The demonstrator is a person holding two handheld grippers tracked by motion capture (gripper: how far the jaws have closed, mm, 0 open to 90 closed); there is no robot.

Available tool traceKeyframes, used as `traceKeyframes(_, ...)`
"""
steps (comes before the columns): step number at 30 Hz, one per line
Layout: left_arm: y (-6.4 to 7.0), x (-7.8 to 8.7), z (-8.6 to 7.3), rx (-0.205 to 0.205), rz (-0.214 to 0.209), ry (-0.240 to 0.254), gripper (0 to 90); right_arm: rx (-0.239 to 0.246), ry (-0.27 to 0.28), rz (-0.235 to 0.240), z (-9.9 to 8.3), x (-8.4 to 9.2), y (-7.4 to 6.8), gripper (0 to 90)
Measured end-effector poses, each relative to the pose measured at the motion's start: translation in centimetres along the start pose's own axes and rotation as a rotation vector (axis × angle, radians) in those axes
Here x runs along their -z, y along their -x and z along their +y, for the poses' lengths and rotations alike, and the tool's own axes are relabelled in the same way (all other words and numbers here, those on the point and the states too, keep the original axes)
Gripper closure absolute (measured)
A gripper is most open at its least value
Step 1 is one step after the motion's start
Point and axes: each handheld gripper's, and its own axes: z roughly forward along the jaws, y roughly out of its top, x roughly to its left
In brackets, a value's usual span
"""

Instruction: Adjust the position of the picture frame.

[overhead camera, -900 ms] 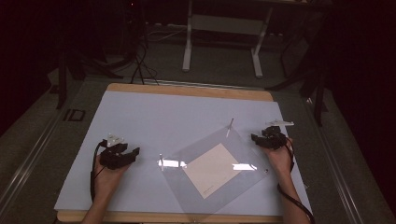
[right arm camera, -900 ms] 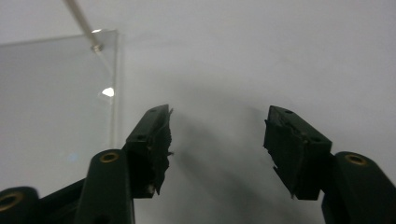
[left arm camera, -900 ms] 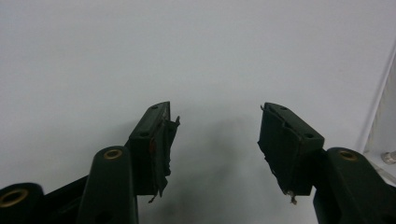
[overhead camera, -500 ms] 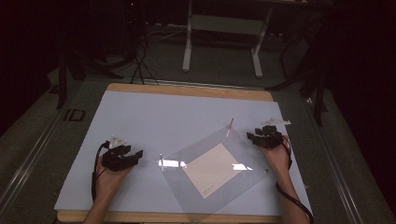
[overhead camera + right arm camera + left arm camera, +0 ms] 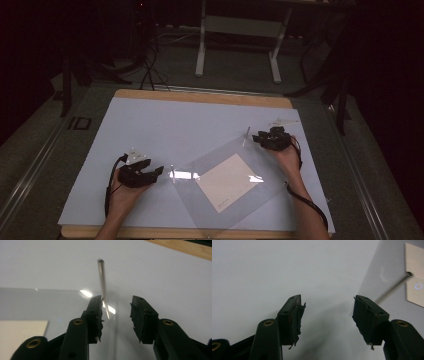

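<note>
Left gripper (image 5: 159, 171) sits just off the left corner of the clear sleeve (image 5: 220, 165), fingers spread wide and empty — nothing gripped. Sleeve lies flat on the white worktop (image 5: 165, 125), turned diamond-wise, long axis running from near-left to far-right; a cream sheet (image 5: 231, 181) lies inside at the same slant. Right gripper (image 5: 261, 138) is at the far-right corner, fingers partly open around a thin upright rod (image 5: 103, 293), not clamped. Judged: both corners approached, grasp not yet made.
</note>
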Motion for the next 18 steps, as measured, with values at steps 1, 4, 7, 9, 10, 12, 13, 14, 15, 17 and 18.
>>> traceKeyframes(1, 0.1, 0.0, 0.0, -0.003, -0.009, 0.003, 41.8, 0.007, 0.003, 0.008, 0.1, -0.3, -0.2, 63.2)
traceKeyframes(4, 0.5, 0.0, 0.0, -0.033, -0.034, 0.003, 47.4, 0.033, -0.009, 0.001, 0.6, -1.2, -0.6, 65.1)
traceKeyframes(7, 1.1, -0.3, -0.1, -0.089, -0.052, -0.01, 51.8, 0.021, -0.005, 0.015, 1.0, -1.8, -0.6, 73.1)
traceKeyframes(9, 1.4, -0.5, -0.1, -0.103, -0.079, -0.009, 54.2, 0.017, 0.003, 0.011, 1.4, -2.2, -0.5, 74.4)
traceKeyframes(10, 1.6, -0.7, 0.0, -0.114, -0.078, -0.012, 55.5, 0.017, 0.002, 0.006, 1.5, -2.4, -0.5, 76.3)
traceKeyframes(12, 1.8, -0.8, 0.0, -0.117, -0.081, -0.014, 58.2, 0.017, -0.001, 0.005, 1.7, -2.6, -0.5, 76.5)
traceKeyframes(13, 1.8, -0.8, 0.0, -0.117, -0.081, -0.014, 58.2, 0.015, -0.003, 0.01, 1.8, -2.9, -0.5, 76.5)
traceKeyframes(14, 2.1, -1.1, 0.2, -0.131, -0.064, -0.018, 63.3, 0.016, -0.004, 0.011, 2.0, -3.2, -0.5, 77.2)
traceKeyframes(15, 2.1, -1.2, 0.2, -0.127, -0.07, -0.018, 64.2, 0.02, -0.003, 0.012, 2.0, -3.3, -0.5, 78.0)
traceKeyframes(17, 1.9, -1.2, 0.3, -0.127, -0.081, -0.018, 66.2, 0.021, -0.002, 0.01, 2.2, -3.6, -0.7, 79.3)
traceKeyframes(18, 1.9, -1.2, 0.4, -0.134, -0.079, -0.018, 66.9, 0.02, -0.004, 0.009, 2.2, -3.7, -0.8, 79.2)
